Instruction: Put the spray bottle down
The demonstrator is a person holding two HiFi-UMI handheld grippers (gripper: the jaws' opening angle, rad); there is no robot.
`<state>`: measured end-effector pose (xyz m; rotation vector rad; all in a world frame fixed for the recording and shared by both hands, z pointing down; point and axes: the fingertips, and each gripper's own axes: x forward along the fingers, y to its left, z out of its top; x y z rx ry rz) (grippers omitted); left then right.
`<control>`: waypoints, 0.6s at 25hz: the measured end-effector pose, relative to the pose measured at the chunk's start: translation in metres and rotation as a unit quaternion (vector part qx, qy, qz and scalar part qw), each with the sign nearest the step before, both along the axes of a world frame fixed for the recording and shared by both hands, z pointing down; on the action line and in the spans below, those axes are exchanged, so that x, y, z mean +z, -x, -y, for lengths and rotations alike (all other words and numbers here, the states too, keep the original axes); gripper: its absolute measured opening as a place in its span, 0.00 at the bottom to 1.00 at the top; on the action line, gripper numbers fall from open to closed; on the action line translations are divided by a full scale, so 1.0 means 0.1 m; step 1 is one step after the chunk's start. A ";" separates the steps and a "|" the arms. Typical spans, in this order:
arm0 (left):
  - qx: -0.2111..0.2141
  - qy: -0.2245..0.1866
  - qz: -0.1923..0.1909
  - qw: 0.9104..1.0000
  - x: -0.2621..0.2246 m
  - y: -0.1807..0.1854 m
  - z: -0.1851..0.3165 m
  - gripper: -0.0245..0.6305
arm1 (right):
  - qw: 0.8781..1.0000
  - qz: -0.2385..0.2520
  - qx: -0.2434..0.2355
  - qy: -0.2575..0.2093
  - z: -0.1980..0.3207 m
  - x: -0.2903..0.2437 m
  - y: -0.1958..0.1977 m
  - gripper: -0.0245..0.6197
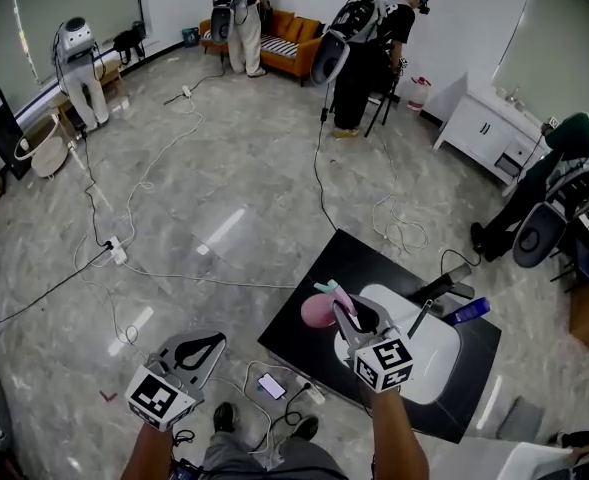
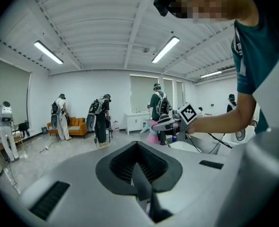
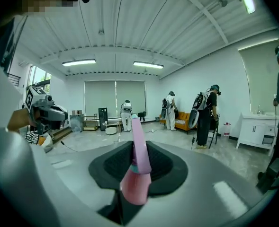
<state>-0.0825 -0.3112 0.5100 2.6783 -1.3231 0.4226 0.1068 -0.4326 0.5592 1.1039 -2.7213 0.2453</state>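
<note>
A pink spray bottle with a teal collar hangs over the near left part of the black table, beside the white sink basin. My right gripper is shut on it. In the right gripper view the bottle sits between the dark pads, its pink trigger head sticking up past my right gripper. My left gripper hovers over the floor to the left of the table, shut and empty. The left gripper view shows its jaws meeting, with the bottle far ahead.
A blue bottle and a dark faucet stand at the basin's far side. Cables, a power strip and a phone lie on the floor. Several people with backpack rigs stand around; a white cabinet is at the right.
</note>
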 end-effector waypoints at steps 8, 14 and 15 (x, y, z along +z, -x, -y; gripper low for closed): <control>-0.004 0.029 0.000 1.000 0.51 0.02 0.15 0.04 | 0.999 -0.014 -0.044 0.008 0.31 0.63 0.37 0.18; -0.014 0.043 -0.007 0.999 0.72 0.11 0.21 0.04 | 0.997 -0.028 -0.071 0.018 0.42 0.99 0.60 0.18; -0.016 0.045 -0.010 0.999 0.74 0.13 0.22 0.04 | 0.997 -0.031 -0.074 0.020 0.43 1.05 0.63 0.18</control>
